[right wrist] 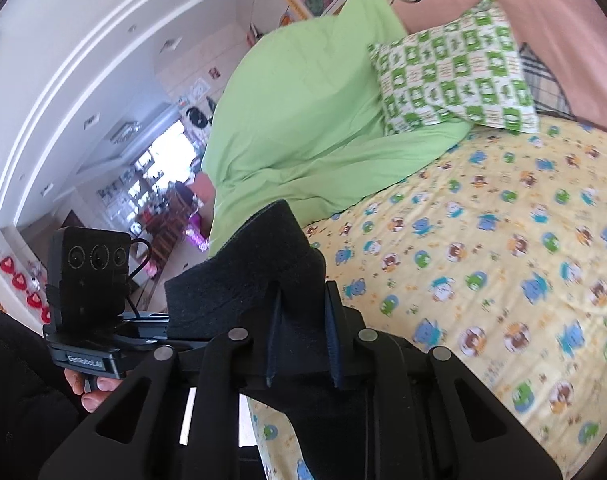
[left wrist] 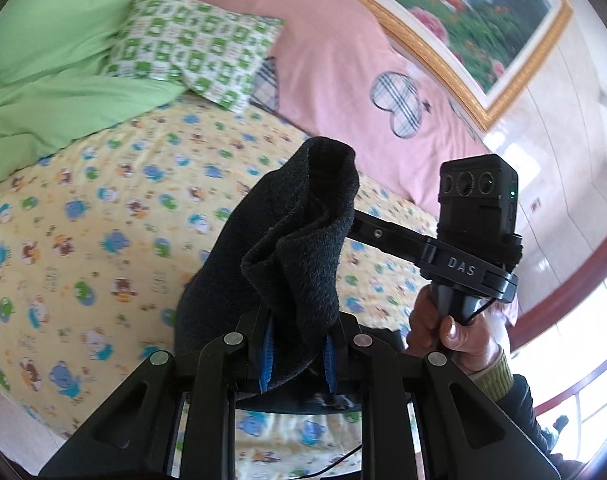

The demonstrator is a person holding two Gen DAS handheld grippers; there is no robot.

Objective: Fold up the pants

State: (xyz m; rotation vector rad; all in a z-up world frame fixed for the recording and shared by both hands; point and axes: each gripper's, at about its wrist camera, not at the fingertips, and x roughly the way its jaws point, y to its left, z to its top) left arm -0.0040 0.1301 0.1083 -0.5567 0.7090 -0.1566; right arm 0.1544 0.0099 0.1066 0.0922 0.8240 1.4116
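Item: pants (left wrist: 303, 248), dark, fleecy fabric. Held off the bed in two places, one bunch of cloth in each hand-held gripper. In the left wrist view the cloth rises ahead of the fingers in a rolled fold and hangs down below them; in the right wrist view the pants (right wrist: 255, 280) stand up in a peaked fold directly ahead of the fingers, with more cloth draped beneath.

Left hand-held gripper (left wrist: 299, 360): jaws drawn in on the cloth, the blue pads (left wrist: 268, 356) pressing it from both sides. Right hand-held gripper (right wrist: 303, 344): likewise clamped on the pants, dark pads (right wrist: 332, 344) against the fabric. In each view the other gripper appears off to the side, close by, held in a hand (left wrist: 455, 328).

Setting: bed with a yellow cartoon-print sheet (left wrist: 103, 240) below and ahead of both grippers; green quilt (left wrist: 55, 60) and green-checked pillow (left wrist: 195, 52) further ahead at the head end; pink headboard cover (left wrist: 335, 60) beyond.

Step in hand, as judged: carrying the gripped edge across to lay one half over the other. Handling notes:
- Keep both grips firm; fleece is thick and may creep out of the pads.
- Keep the two grippers level and the span between them taut, so the edge lands straight.
- Lower onto the open sheet, short of the quilt and pillow.
- Release only once the cloth rests flat and edges align.
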